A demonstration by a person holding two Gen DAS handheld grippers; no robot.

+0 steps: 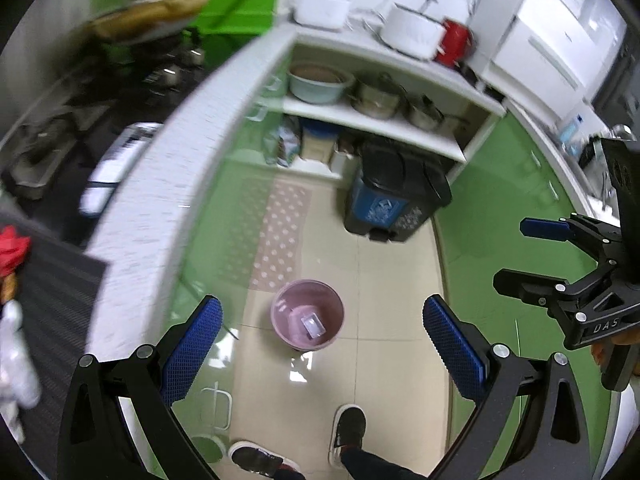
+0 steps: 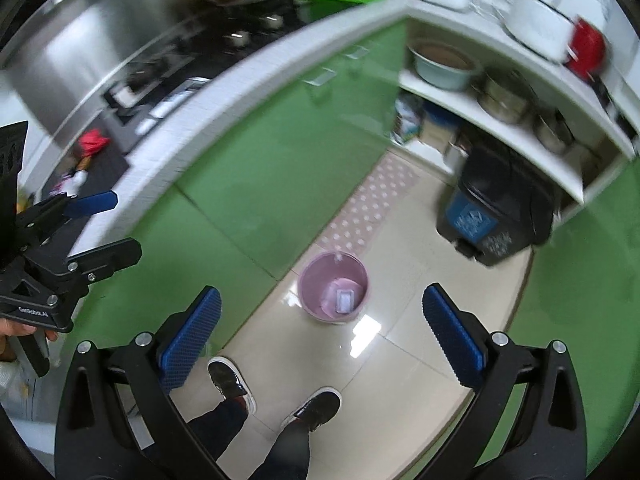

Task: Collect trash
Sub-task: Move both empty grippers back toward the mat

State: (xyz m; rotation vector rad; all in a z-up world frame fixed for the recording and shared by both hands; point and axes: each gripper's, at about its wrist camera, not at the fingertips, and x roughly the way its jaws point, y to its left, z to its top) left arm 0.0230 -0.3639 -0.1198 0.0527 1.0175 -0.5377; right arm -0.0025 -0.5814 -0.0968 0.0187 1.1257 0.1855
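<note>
A small pink waste bin (image 1: 307, 314) stands on the tiled floor, with a pale boxy piece of trash (image 1: 313, 325) lying inside it; the bin also shows in the right wrist view (image 2: 333, 286). My left gripper (image 1: 322, 344) is open and empty, held high above the bin. My right gripper (image 2: 322, 344) is open and empty too, also high above the floor. Each gripper appears from the side in the other's view: the right one (image 1: 516, 254) and the left one (image 2: 124, 226). A red wrapper (image 2: 93, 142) lies on the counter at the left.
A black and blue pedal bin (image 1: 394, 196) stands by open white shelves (image 1: 372, 116) holding pots and bowls. Green cabinets (image 2: 256, 176) run under a white counter (image 1: 168, 200) with a hob. A dotted mat (image 1: 276, 236) lies on the floor. The person's shoes (image 2: 276, 396) stand below.
</note>
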